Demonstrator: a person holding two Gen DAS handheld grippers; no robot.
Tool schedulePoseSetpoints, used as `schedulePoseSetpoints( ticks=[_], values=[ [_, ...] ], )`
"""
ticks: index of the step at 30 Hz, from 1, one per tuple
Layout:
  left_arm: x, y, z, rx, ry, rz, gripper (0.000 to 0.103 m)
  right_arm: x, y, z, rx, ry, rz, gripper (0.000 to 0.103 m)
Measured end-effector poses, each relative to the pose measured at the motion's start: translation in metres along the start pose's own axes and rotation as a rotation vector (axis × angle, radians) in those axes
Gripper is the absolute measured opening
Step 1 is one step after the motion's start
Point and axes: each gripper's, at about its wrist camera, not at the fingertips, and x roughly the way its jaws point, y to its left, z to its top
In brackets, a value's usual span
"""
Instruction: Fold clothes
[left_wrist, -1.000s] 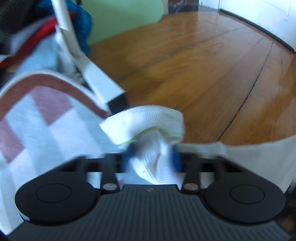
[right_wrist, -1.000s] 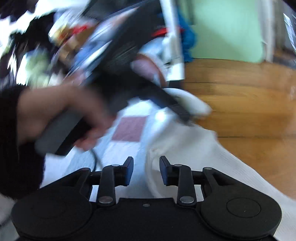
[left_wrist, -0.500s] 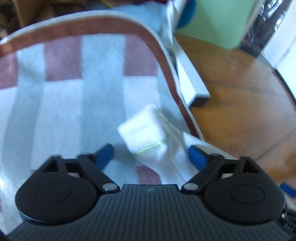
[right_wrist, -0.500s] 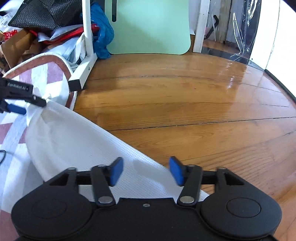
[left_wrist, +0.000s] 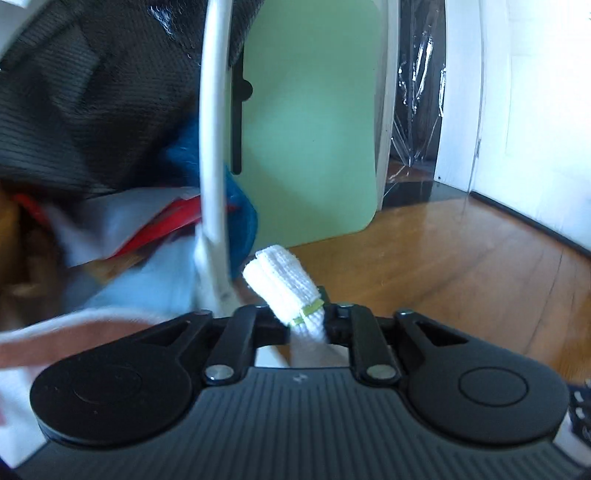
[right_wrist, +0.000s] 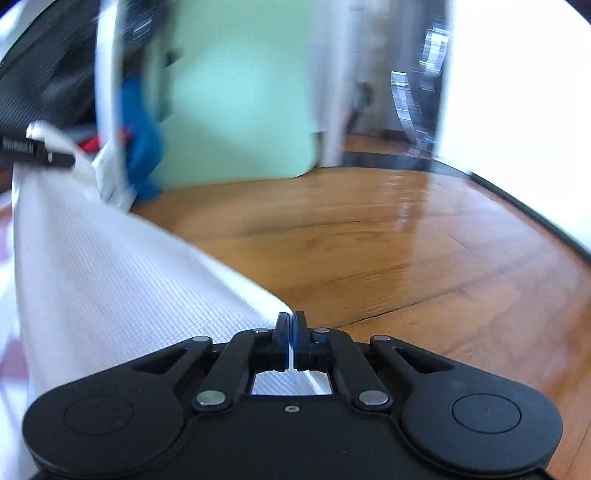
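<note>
A white ribbed garment with a thin yellow-green stripe (left_wrist: 291, 291) sticks up bunched between the fingers of my left gripper (left_wrist: 306, 317), which is shut on it. In the right wrist view the same white garment (right_wrist: 122, 273) stretches as a taut sheet from the left gripper (right_wrist: 44, 153) at the far left down to my right gripper (right_wrist: 290, 325), which is shut on its edge. The garment is lifted above the wooden floor (right_wrist: 388, 251).
A white metal frame leg (left_wrist: 214, 155) stands close ahead on the left, with a pile of dark, red, blue and pale clothes (left_wrist: 110, 147) behind it. A pale green panel (left_wrist: 306, 140) leans at the back. A striped rug edge (left_wrist: 55, 332) lies at left.
Both grippers were open half a second ago; now each has shut on the white garment and lifted it off the rug, stretching it between them. Both views have tilted up toward the room.
</note>
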Motion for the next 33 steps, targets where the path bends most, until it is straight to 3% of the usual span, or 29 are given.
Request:
schedulePoseSetpoints(
  ticks=[1,2,4,5,8,10,14,15,18,20,22,27,30,33],
  values=[
    [0.021,-0.002,0.004,0.022,0.043,0.013,0.032,-0.002,-0.005,0.002,0.033,0.025,-0.039,0.021],
    [0.037,-0.004,0.006,0.062,0.087,0.049,0.033,-0.003,-0.010,0.004,0.067,0.050,-0.078,0.040],
    [0.056,-0.009,0.005,0.134,0.144,0.164,0.032,-0.022,-0.027,0.003,0.143,0.069,-0.102,0.051],
    [0.054,-0.013,0.003,0.154,0.149,0.184,0.032,-0.038,-0.038,-0.001,0.181,0.075,-0.098,0.052],
    [0.031,-0.042,-0.004,0.195,0.153,0.102,0.032,-0.092,-0.077,-0.026,0.285,0.126,-0.075,0.056],
    [0.016,-0.061,-0.008,0.222,0.156,0.048,0.035,-0.134,-0.110,-0.054,0.343,0.156,-0.114,0.056],
    [-0.015,-0.099,-0.017,0.277,0.161,-0.062,0.056,-0.218,-0.186,-0.119,0.516,0.213,-0.259,0.056],
    [-0.021,-0.114,-0.020,0.287,0.174,-0.121,0.058,-0.239,-0.206,-0.134,0.575,0.221,-0.295,0.056],
    [-0.029,-0.187,-0.035,0.258,0.302,-0.418,0.058,-0.293,-0.261,-0.170,0.803,0.179,-0.344,0.056],
    [-0.031,-0.238,-0.046,0.251,0.407,-0.581,0.058,-0.318,-0.293,-0.189,0.945,0.166,-0.336,0.064],
    [-0.040,-0.294,-0.058,0.320,0.479,-0.691,0.058,-0.327,-0.317,-0.204,1.047,0.194,-0.332,0.065],
    [-0.073,-0.420,-0.090,0.607,0.513,-0.870,0.064,-0.315,-0.354,-0.215,1.141,0.245,-0.323,0.065],
    [-0.084,-0.476,-0.108,0.710,0.504,-0.905,0.065,-0.305,-0.374,-0.221,1.165,0.242,-0.306,0.070],
    [-0.079,-0.510,-0.118,0.681,0.528,-0.895,0.069,-0.292,-0.386,-0.229,1.186,0.232,-0.319,0.070]
  ],
)
